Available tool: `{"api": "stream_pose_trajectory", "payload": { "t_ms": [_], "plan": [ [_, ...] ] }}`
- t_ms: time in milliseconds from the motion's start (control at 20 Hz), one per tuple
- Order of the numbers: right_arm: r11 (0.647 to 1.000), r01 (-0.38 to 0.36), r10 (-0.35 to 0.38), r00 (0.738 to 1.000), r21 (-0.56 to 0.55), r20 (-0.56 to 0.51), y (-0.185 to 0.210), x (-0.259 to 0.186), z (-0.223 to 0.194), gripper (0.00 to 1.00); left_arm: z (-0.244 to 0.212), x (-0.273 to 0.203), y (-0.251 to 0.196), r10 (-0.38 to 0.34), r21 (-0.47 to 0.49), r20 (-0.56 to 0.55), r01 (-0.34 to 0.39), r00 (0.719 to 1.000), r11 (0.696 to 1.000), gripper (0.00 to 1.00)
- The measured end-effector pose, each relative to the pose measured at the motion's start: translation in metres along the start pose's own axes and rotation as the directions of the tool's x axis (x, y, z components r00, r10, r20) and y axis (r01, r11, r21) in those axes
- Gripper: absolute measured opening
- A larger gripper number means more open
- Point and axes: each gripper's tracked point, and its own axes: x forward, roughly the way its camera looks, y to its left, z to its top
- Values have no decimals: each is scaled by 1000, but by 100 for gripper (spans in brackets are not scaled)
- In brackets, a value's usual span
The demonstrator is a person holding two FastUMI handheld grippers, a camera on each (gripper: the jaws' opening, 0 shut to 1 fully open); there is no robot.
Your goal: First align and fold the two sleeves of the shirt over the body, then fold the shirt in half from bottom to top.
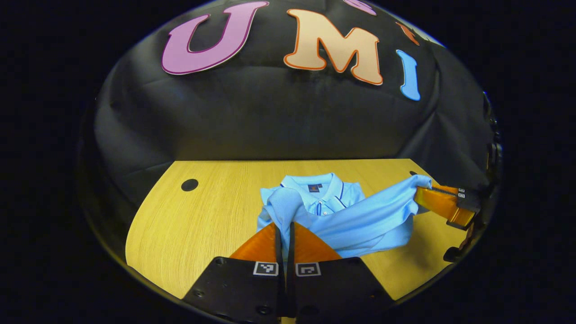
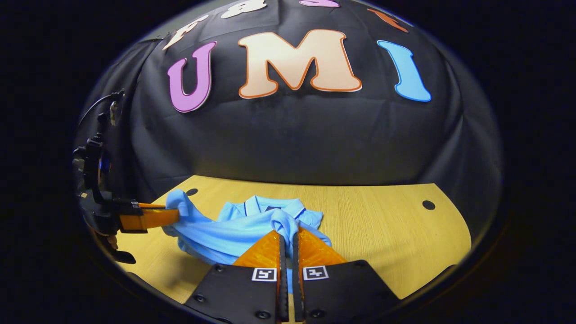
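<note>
Both grippers pinch the shirt point(image 1: 342, 216) hem corners — left gripper point(image 1: 284, 234) and right gripper point(image 2: 288, 240) clamped tight, hem lifted over the table point(image 1: 202, 225), collar end flat. Risk: uneven travel skews the fold — thin fabric could slip.

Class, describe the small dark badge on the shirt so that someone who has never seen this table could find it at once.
Start at the wooden table and find the light blue polo shirt lying crumpled on it. Go to its collar, at the end toward the black cloth wall. The badge sits just inside the collar: a small dark square, unlike the thin dark stripes nearby.
</note>
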Motion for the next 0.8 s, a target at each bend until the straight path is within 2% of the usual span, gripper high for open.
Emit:
{"api": "stream_pose_trajectory", "payload": {
  "t_ms": [200,400,450,500,550,700,800],
  "plan": [
    [999,52,-52,998,12,-36,-10,57,-15,7,4,51,12,-10,31,-9,10,1000,999,0],
    [992,130,-129,988,-1,-81,-33,101,-38,6,-20,93,15,-10,23,-62,11,998,1000,0],
    [990,144,-144,986,-3,-85,-38,103,-40,10,-18,96,17,7,11,-44,-7,999,1000,1],
    [988,156,-157,986,-17,-64,-41,102,-35,20,-9,97,17,10,-8,-5,-10,1000,1000,5],
    [985,168,-169,985,-34,-17,-45,97,-23,35,7,89,15,12,-18,55,-11,998,1000,29],
    [987,155,-151,984,-35,96,-45,60,19,99,43,57,14,44,16,152,-47,987,999,98],
    [991,132,-125,979,-30,158,-44,21,48,99,61,20,-1,46,21,190,-51,981,998,95]
  ]
}}
